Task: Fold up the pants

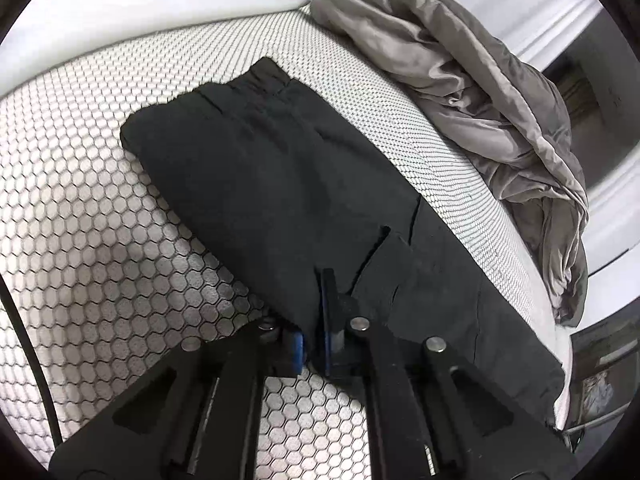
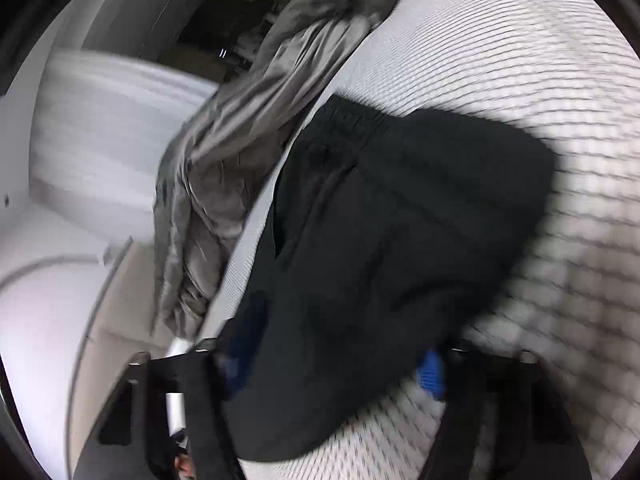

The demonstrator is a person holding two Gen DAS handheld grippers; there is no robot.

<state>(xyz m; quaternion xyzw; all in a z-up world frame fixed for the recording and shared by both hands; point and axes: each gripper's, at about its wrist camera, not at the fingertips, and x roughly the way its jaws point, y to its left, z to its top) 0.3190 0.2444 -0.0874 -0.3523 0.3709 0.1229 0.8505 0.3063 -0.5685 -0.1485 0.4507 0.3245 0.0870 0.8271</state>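
Observation:
The black pants (image 1: pixel 280 176) lie folded lengthwise on the honeycomb-patterned mattress (image 1: pixel 80 216), waistband at the far end. My left gripper (image 1: pixel 316 344) is shut on the near edge of the pants, blue pads pinching the cloth. In the blurred right wrist view the pants (image 2: pixel 380 240) fill the middle. My right gripper (image 2: pixel 336 376) stands wide open around the near end of the pants, with one blue pad (image 2: pixel 432 376) showing on the right and the other finger (image 2: pixel 244 344) on the left.
A crumpled grey blanket (image 1: pixel 480 92) lies along the right edge of the mattress, also in the right wrist view (image 2: pixel 248 128). A white pillow (image 1: pixel 140 4) lies at the far end. The mattress edge (image 1: pixel 560 360) drops off to the right.

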